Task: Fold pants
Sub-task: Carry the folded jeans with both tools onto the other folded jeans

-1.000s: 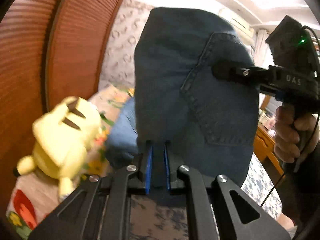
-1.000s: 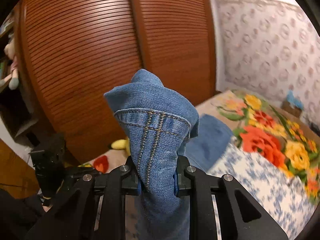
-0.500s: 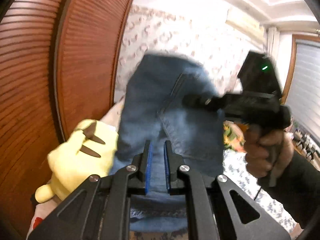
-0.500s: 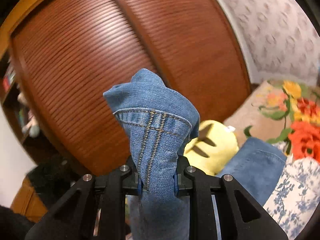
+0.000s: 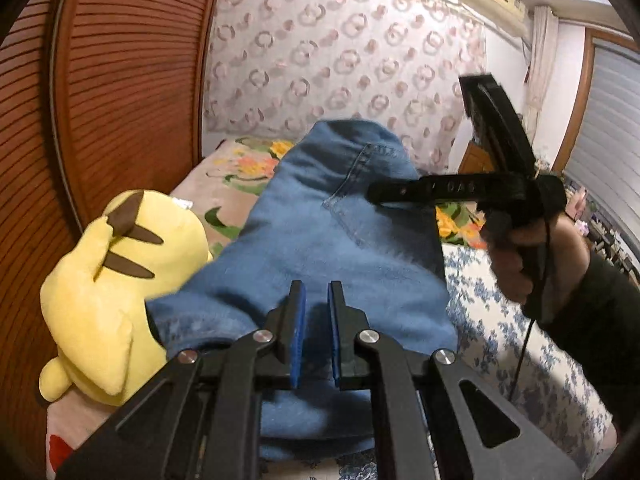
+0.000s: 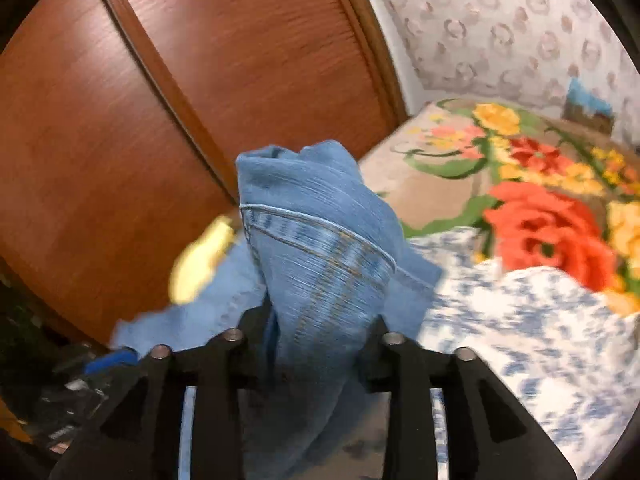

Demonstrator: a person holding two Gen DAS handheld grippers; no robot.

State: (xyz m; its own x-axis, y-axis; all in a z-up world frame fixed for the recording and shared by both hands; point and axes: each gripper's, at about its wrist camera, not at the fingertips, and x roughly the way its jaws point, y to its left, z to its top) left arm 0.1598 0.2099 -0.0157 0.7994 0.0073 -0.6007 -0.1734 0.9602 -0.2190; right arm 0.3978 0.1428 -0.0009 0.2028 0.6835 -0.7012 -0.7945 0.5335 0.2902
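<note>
At the bottom centre of the left wrist view, the left hand-held gripper [image 5: 316, 320] has its blue-padded fingers [image 5: 298, 332] standing slightly apart with blue denim between them; whether the pads actually press the cloth cannot be told. The blue denim pants [image 5: 320, 240] spread from there up through the middle of the frame, back pocket stitching upward, their lower edge draped over the bed below the gripper. At lower left a yellow plush toy with brown stripes [image 5: 112, 280] lies touching the left edge of the denim, wedged against the reddish-brown slatted wooden wardrobe door [image 5: 120, 80] that fills the left side. At right the right hand-held gripper [image 5: 376, 194], black and held in a fist, reaches in to the pocket edge.

In the right wrist view, bottom centre, the right hand-held gripper [image 6: 320, 320] is pinching a bunched, seamed hem of the pants [image 6: 316, 248], which stands up between the black fingers. The blue-and-white floral bedspread [image 6: 520, 340] lies bare to the right, and beyond it the flowered blanket with red and yellow blooms [image 6: 540, 208] runs to the patterned wallpaper [image 6: 500, 20] at upper right. The wardrobe door [image 6: 200, 80] closes off the left.
</note>
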